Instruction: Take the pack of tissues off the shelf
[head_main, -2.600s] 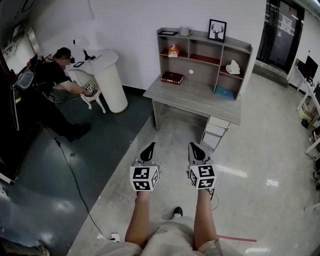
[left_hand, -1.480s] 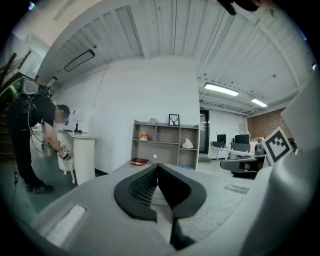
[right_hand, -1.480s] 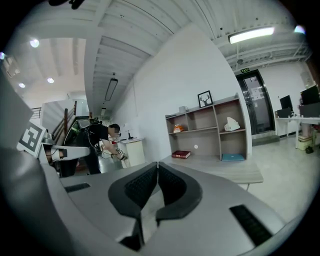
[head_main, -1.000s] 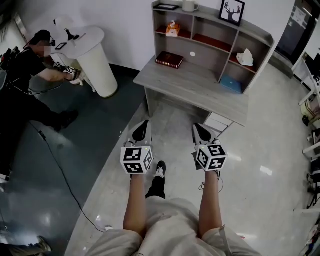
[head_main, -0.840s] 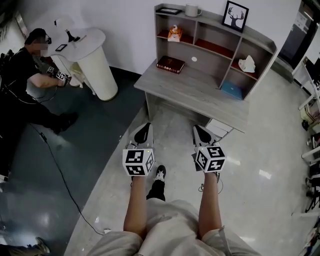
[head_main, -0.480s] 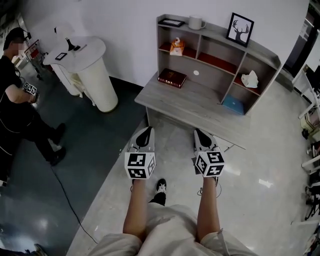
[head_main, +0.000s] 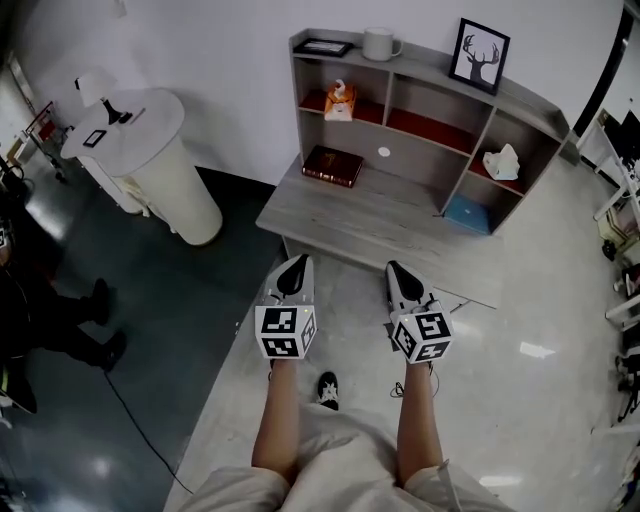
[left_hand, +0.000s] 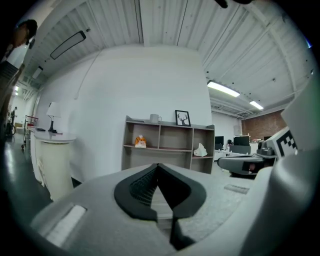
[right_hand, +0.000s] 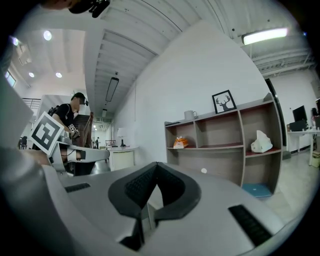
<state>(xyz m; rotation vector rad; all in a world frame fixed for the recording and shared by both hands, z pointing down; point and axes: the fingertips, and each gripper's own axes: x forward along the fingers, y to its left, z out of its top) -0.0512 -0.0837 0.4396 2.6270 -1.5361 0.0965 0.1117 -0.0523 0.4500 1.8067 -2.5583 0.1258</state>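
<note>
Left gripper (head_main: 294, 272) and right gripper (head_main: 398, 275): jaws pressed together, empty. Pack of tissues (head_main: 500, 162), apparently the white one, sits in the shelf's (head_main: 425, 62) right compartment, 1 o'clock, well apart. Risks: mistaking the orange item (head_main: 340, 100) at 11 o'clock for it; arriving with jaws unopened would shove the pack backward.

- Grey desk (head_main: 380, 220) on pale floor (head_main: 520, 400). On the desktop: dark red book (head_main: 333, 166) at back left, small white round thing (head_main: 384, 152) near the back, flat blue thing (head_main: 468, 213) at back right.
- Shelf unit (head_main: 478, 120) stands on the desk's back edge.
- Its top board: flat dark frame (head_main: 322, 46), mug (head_main: 379, 43), upright deer picture (head_main: 479, 55).
- Left compartment: orange pack (head_main: 340, 101) with white top. Right compartment: white lumpy thing (head_main: 500, 162).
- Round white table (head_main: 130, 120) on dark floor section (head_main: 150, 330); carries lamp (head_main: 95, 90) and a small flat dark thing (head_main: 95, 138).
- Cable (head_main: 140, 425) lies across the dark floor.
</note>
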